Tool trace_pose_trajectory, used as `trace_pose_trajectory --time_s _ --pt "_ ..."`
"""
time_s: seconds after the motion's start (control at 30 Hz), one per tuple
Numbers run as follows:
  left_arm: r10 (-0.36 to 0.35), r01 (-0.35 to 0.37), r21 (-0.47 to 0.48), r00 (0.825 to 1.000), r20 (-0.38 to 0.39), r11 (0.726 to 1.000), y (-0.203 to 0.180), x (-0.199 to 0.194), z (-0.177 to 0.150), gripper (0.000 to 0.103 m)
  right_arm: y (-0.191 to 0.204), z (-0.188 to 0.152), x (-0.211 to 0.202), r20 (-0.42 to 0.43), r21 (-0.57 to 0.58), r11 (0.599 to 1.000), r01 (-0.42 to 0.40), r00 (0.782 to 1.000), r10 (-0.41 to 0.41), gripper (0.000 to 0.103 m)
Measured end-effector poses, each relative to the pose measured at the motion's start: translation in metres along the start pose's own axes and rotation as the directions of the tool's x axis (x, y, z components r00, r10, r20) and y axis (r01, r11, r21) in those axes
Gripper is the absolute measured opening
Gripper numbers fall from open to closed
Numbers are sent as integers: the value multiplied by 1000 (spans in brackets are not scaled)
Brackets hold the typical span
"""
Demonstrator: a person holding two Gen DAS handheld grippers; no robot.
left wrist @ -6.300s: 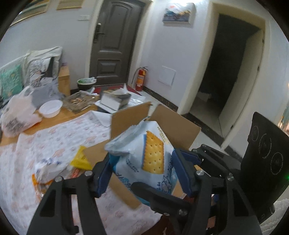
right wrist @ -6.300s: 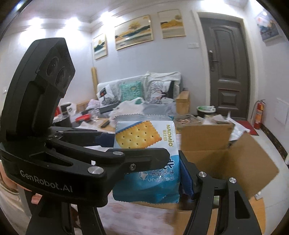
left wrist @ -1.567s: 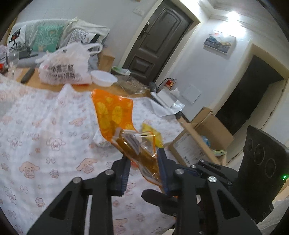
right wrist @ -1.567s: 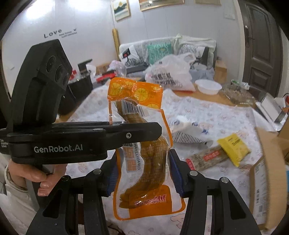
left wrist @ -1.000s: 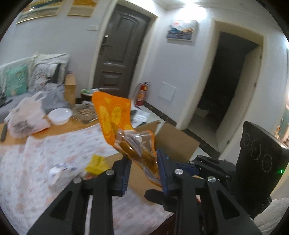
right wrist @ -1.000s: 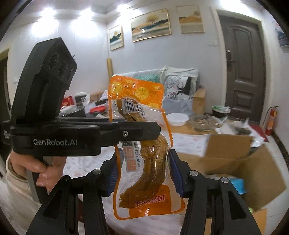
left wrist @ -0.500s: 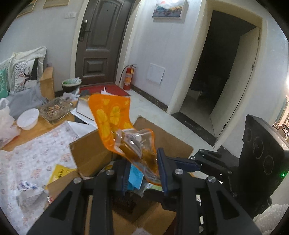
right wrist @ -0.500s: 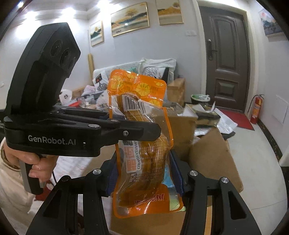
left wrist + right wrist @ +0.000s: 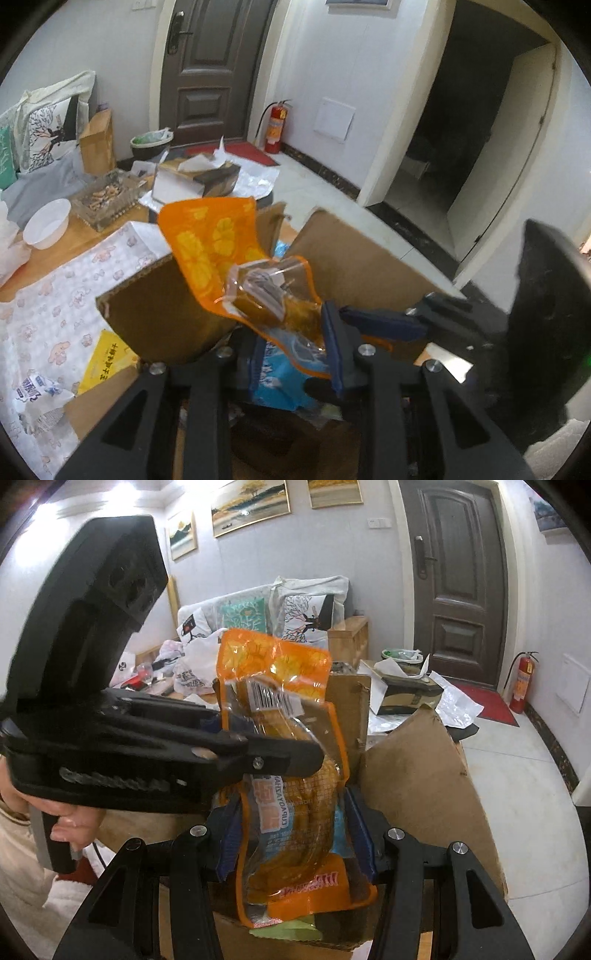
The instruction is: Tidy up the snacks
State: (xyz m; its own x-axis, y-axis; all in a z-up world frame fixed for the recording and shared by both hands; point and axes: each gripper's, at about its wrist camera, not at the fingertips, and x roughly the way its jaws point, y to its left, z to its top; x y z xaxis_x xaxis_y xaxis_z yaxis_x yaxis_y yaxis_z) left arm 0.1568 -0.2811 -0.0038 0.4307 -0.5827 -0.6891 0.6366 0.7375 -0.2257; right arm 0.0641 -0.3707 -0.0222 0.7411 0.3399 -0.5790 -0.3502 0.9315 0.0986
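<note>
Since half a second ago: both my grippers and the orange pouch (image 9: 295, 782) have dropped lower into the open box (image 9: 354, 273); the flaps now rise around them.
Left gripper (image 9: 291, 347): pads narrow, pinching the pouch's lower part; its orange top curls up and left over a flap.
Right gripper (image 9: 291, 834): blue pads stand either side of the pouch; I cannot tell whether they press it.
Pouch: upright between my two grippers, above a blue packet (image 9: 280, 373) lying in the box.
Surface: white tablecloth (image 9: 48, 295) with a pink cartoon print, over a wooden table (image 9: 48, 254); a yellow packet (image 9: 105, 356) and a white-blue wrapper (image 9: 37, 391) lie on it beside the box; a white bowl (image 9: 46, 223) and a glass dish (image 9: 107, 197) sit farther back.
Room: dark door (image 9: 210, 70), red extinguisher (image 9: 275, 127), red mat (image 9: 484, 699), white tile floor, sofa cushions (image 9: 243, 614), framed pictures (image 9: 251, 502).
Writing: a barcode label on the pouch; red and white lettering, seen reversed and unclear; black characters on the yellow packet, too small to read.
</note>
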Motion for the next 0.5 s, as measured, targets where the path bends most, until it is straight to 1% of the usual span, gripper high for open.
trace_pose_trajectory --time_s 0.1,0.2,0.27,0.3,0.33,0.4,0.43,0.47,0.5 --pt "-7 6 -27 1000 -28 1000 4 11 -2 27 4 -1 2 -6 -20 1000 16 1000 -16 42" --pt "7 -8 -23 999 -47 1000 5 16 -3 27 9 -3 7 -20 -49 998 34 999 -35 42" --pt "5 -7 -42 999 -54 999 8 13 -1 32 10 -4 9 -30 -56 998 32 999 -34 41" --pt "5 -7 -44 999 -51 999 10 11 -1 35 10 -4 9 -31 -53 998 27 999 -29 36" --pt "8 -9 -42 999 -45 999 10 8 -1 36 10 -4 10 -33 -51 999 20 999 -21 23" --pt "19 -20 -40 999 -34 999 11 1 -1 37 9 -4 14 -65 -42 999 21 998 -24 7" --pt "24 -26 -39 999 -29 999 12 -1 -1 38 9 -6 17 -88 -39 999 29 996 -32 7" --pt "32 -33 -40 999 -22 999 13 -4 -1 41 8 -8 23 -110 -36 999 41 993 -45 7" --pt "39 -39 -40 999 -15 998 14 -7 -1 42 7 -11 26 -124 -30 999 45 991 -48 7"
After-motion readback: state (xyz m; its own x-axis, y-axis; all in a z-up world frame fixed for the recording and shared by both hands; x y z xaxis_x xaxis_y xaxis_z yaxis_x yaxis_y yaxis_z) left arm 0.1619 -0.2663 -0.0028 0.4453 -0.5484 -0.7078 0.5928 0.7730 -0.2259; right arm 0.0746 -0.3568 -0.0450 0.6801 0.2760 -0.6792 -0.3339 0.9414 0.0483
